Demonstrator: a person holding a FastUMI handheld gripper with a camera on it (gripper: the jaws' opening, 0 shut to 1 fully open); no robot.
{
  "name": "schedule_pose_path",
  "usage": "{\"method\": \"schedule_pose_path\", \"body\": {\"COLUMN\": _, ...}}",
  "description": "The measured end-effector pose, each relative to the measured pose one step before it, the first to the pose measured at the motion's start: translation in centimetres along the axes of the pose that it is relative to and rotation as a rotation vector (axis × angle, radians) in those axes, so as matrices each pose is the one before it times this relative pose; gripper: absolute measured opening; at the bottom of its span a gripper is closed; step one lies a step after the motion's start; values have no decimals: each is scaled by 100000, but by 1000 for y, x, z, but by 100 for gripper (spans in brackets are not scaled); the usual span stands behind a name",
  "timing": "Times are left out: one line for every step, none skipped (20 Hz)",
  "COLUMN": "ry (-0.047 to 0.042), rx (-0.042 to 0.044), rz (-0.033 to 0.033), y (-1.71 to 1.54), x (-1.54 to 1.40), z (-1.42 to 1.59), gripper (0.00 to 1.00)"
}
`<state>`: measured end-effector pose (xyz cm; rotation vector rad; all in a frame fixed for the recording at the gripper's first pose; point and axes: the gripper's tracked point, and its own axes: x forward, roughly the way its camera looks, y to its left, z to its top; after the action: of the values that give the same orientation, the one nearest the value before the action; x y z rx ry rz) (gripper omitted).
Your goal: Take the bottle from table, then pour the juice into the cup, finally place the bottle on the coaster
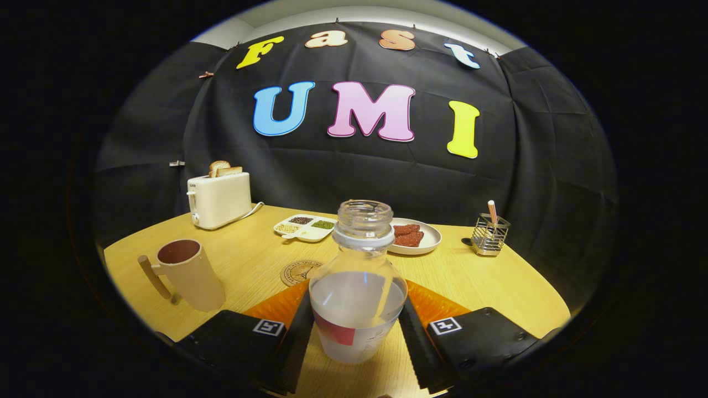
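A clear, uncapped bottle [358, 260] stands upright between my fingers, about half full of pale cloudy juice, with a red-and-white label low on its side. My gripper [357, 318] is shut on the bottle's lower body, one finger pressing each side. A beige cup [188, 273] with a handle and a dark inside stands on the wooden table [249, 254], off to the left of the fingers. A round coaster [298, 272] lies flat just beyond the left finger, between cup and bottle, with its right edge hidden behind the bottle.
At the back left a white toaster [218, 200] holds bread slices. A divided tray [305, 227] of seeds and a plate [430, 241] of red food lie behind the bottle. A wire holder [489, 234] stands at the back right.
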<state>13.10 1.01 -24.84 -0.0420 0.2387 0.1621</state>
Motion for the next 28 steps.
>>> {"method": "schedule_pose_path", "body": {"ry": 1536, "rx": -3479, "rz": -151, "y": 41, "x": 75, "z": 42, "gripper": 79}}
{"method": "schedule_pose_path", "body": {"ry": 1618, "rx": -3753, "rz": -302, "y": -56, "x": 29, "z": -87, "gripper": 77}}
{"method": "schedule_pose_path", "body": {"ry": 1210, "rx": -2610, "rz": 915, "y": -60, "x": 388, "z": 197, "gripper": 76}}
{"method": "schedule_pose_path", "body": {"ry": 1566, "rx": -2170, "rz": 642, "y": 112, "x": 22, "z": -44, "gripper": 75}}
{"method": "schedule_pose_path", "body": {"ry": 1423, "rx": -2575, "rz": 462, "y": -64, "x": 3, "z": 217, "gripper": 74}}
{"method": "schedule_pose_path", "body": {"ry": 1641, "rx": -2918, "rz": 473, "y": 7, "x": 67, "z": 198, "gripper": 74}}
{"method": "schedule_pose_path", "body": {"ry": 1133, "rx": -3187, "rz": 558, "y": -51, "x": 94, "z": 295, "gripper": 74}}
{"method": "schedule_pose_path", "body": {"ry": 463, "rx": -3631, "rz": 799, "y": 86, "x": -30, "z": 444, "gripper": 74}}
{"method": "schedule_pose_path", "body": {"ry": 551, "rx": -4811, "rz": 937, "y": 125, "x": 102, "z": 490, "gripper": 74}}
{"method": "schedule_pose_path", "body": {"ry": 842, "rx": -5646, "rz": 212, "y": 7, "x": 29, "z": 352, "gripper": 74}}
{"method": "schedule_pose_path", "body": {"ry": 514, "rx": -5415, "rz": 94, "y": -69, "x": -16, "z": 494, "gripper": 74}}
{"method": "schedule_pose_path", "body": {"ry": -47, "rx": -4699, "rz": -139, "y": -20, "x": -109, "z": 664, "gripper": 74}}
{"method": "schedule_pose_path", "body": {"ry": 222, "rx": -4200, "rz": -720, "y": -90, "x": -24, "z": 636, "gripper": 74}}
{"method": "schedule_pose_path", "body": {"ry": 20, "rx": -4260, "rz": -1261, "y": -242, "x": -163, "z": 622, "gripper": 74}}
{"method": "schedule_pose_path", "body": {"ry": 470, "rx": -5293, "rz": -1649, "y": -49, "x": -33, "z": 559, "gripper": 74}}
{"method": "schedule_pose_path", "body": {"ry": 204, "rx": -6341, "rz": -1414, "y": 13, "x": -117, "z": 576, "gripper": 74}}
{"method": "schedule_pose_path", "body": {"ry": -1791, "rx": -5594, "rz": -1033, "y": 135, "x": -212, "z": 971, "gripper": 74}}
{"method": "schedule_pose_path", "body": {"ry": -2114, "rx": -4564, "rz": -138, "y": 329, "x": -374, "z": 1066, "gripper": 74}}
{"method": "schedule_pose_path", "body": {"ry": -1586, "rx": -3436, "rz": 237, "y": 533, "x": -106, "z": 796, "gripper": 74}}
{"method": "schedule_pose_path", "body": {"ry": -1096, "rx": -2291, "rz": 739, "y": 571, "x": -237, "z": 656, "gripper": 74}}
{"method": "schedule_pose_path", "body": {"ry": -1746, "rx": -1396, "rz": 195, "y": 394, "x": -44, "z": 790, "gripper": 74}}
{"method": "schedule_pose_path", "body": {"ry": -2165, "rx": -2128, "rz": 446, "y": 375, "x": -146, "z": 921, "gripper": 74}}
{"method": "schedule_pose_path", "body": {"ry": -2151, "rx": -2941, "rz": -68, "y": 343, "x": -207, "z": 934, "gripper": 74}}
{"method": "schedule_pose_path", "body": {"ry": -1620, "rx": -3498, "rz": -9, "y": 233, "x": -127, "z": 763, "gripper": 74}}
{"method": "schedule_pose_path", "body": {"ry": -1334, "rx": -3296, "rz": -21, "y": 280, "x": 141, "z": 628, "gripper": 74}}
{"method": "schedule_pose_path", "body": {"ry": -1025, "rx": -2990, "rz": -251, "y": 207, "x": 81, "z": 475, "gripper": 74}}
{"method": "schedule_pose_path", "body": {"ry": -576, "rx": -2906, "rz": -164, "y": 153, "x": 166, "z": 388, "gripper": 74}}
{"method": "schedule_pose_path", "body": {"ry": -226, "rx": -2669, "rz": 436, "y": 284, "x": 296, "z": 272, "gripper": 74}}
